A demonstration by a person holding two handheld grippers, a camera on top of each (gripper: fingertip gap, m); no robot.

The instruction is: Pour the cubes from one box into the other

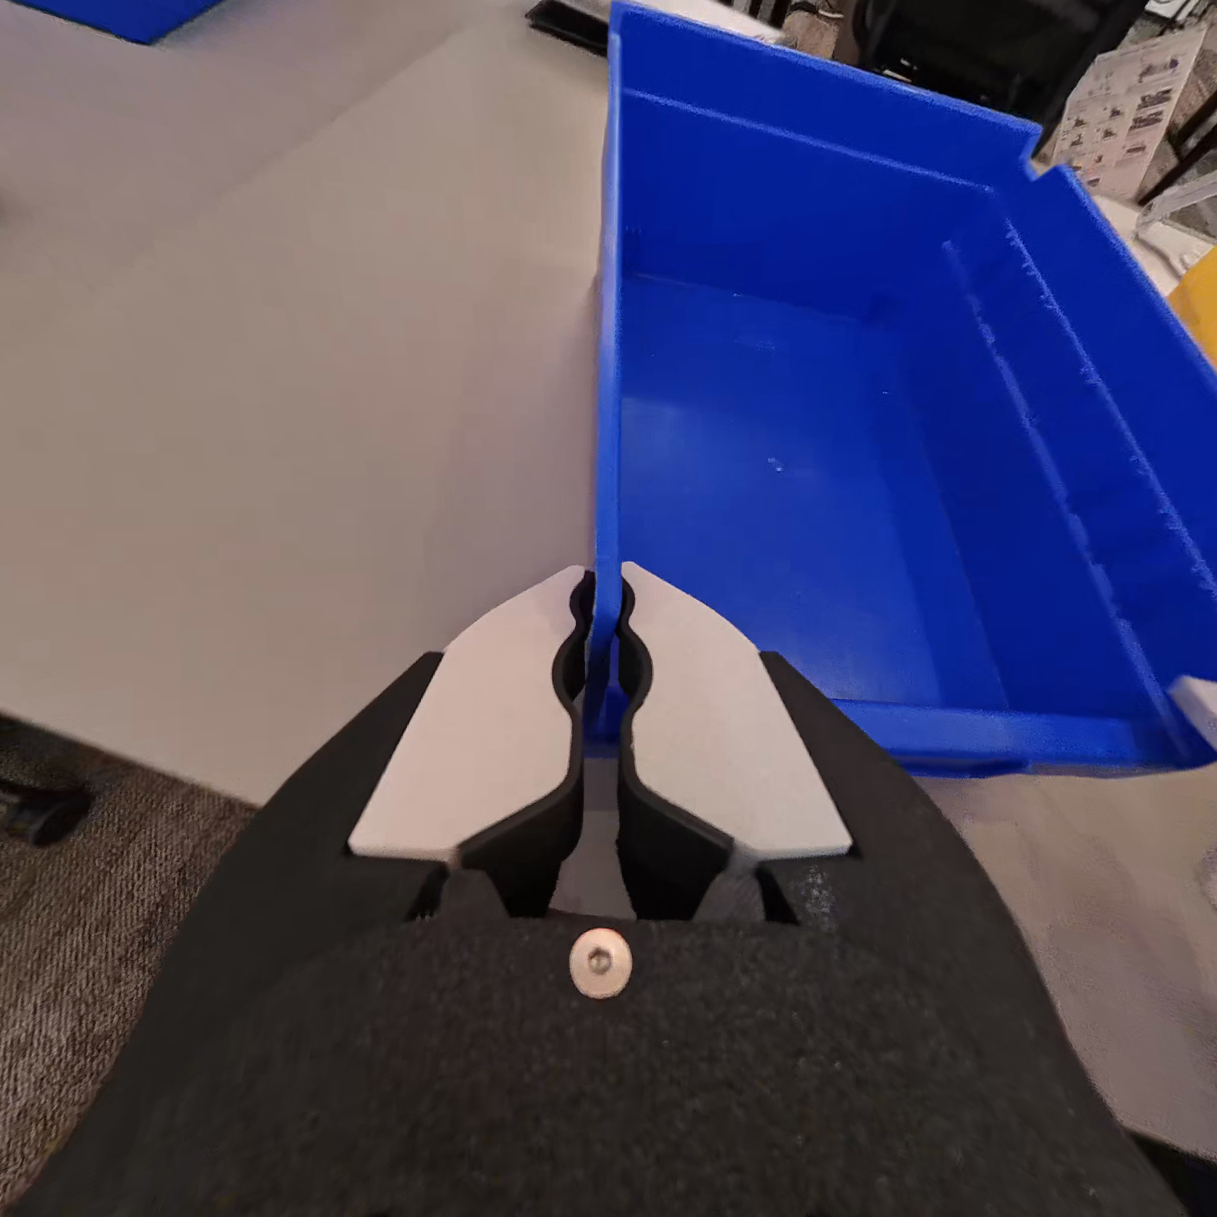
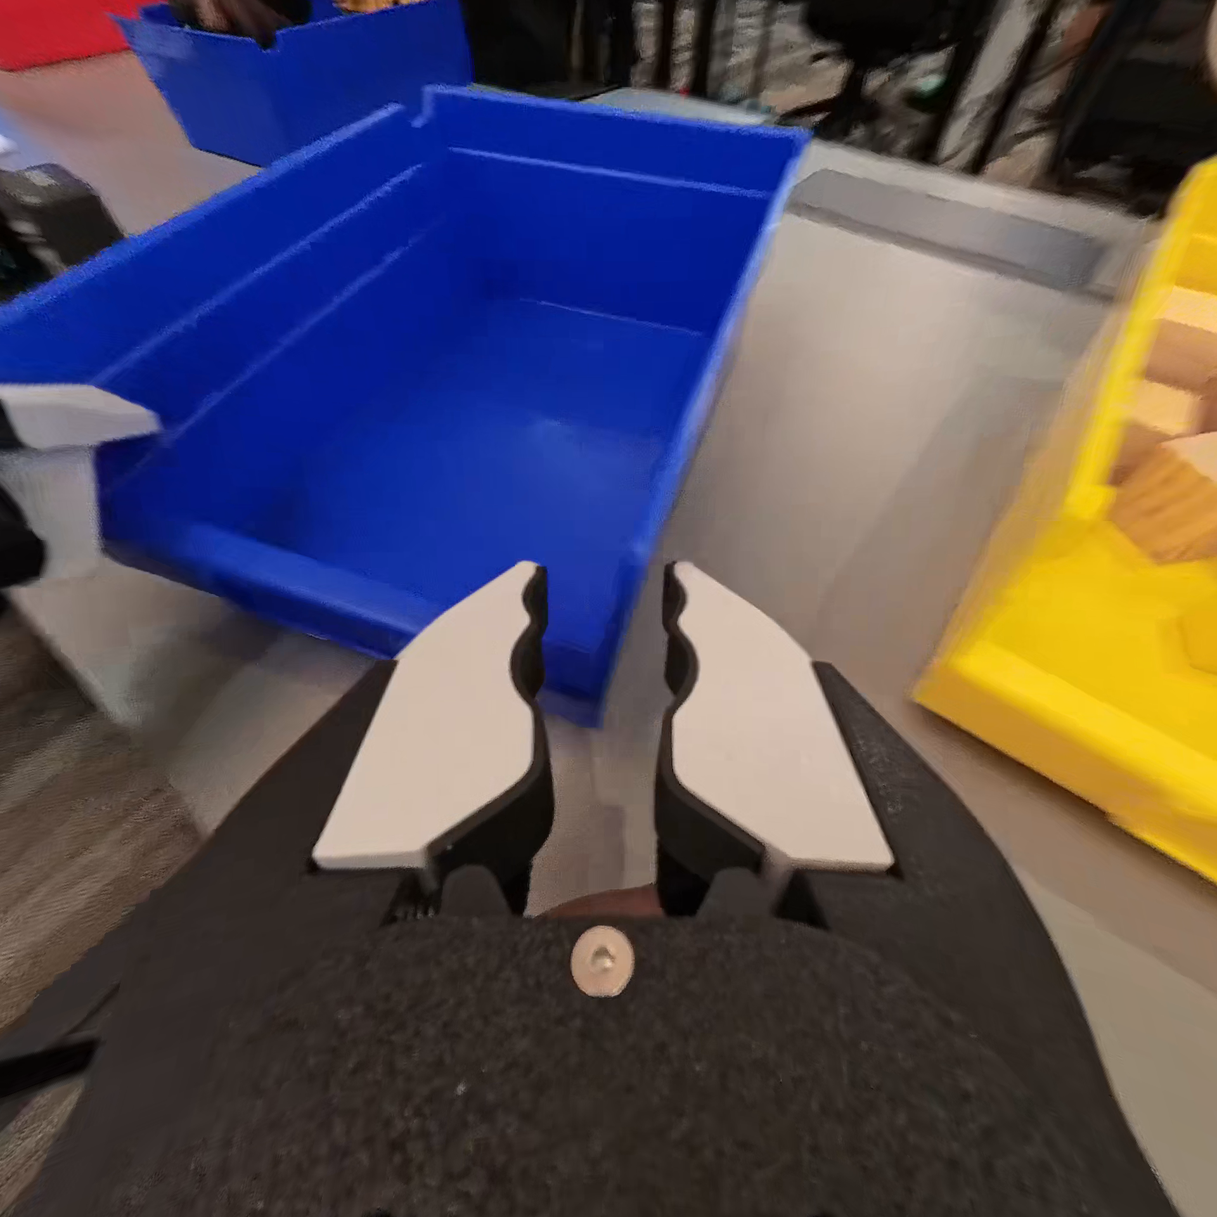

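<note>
An empty blue box (image 1: 823, 461) stands on the pale table. My left gripper (image 1: 607, 579) is shut on the box's left side wall near its front corner. In the right wrist view the same blue box (image 2: 408, 408) lies ahead, and the left gripper's grey finger (image 2: 79, 411) shows at its left wall. My right gripper (image 2: 604, 576) is open and empty, just before the box's near right corner. A yellow box (image 2: 1054, 625) with several wooden cubes (image 2: 1165, 500) stands to the right; a sliver of it shows in the left wrist view (image 1: 1195, 309).
A second blue box (image 2: 296, 85) stands at the back left, with a red surface (image 2: 59, 33) behind it. Another blue item (image 1: 112, 16) lies at the far left. The table's front edge (image 1: 164, 777) drops to carpet (image 1: 99, 955). Dark furniture and boxes stand behind.
</note>
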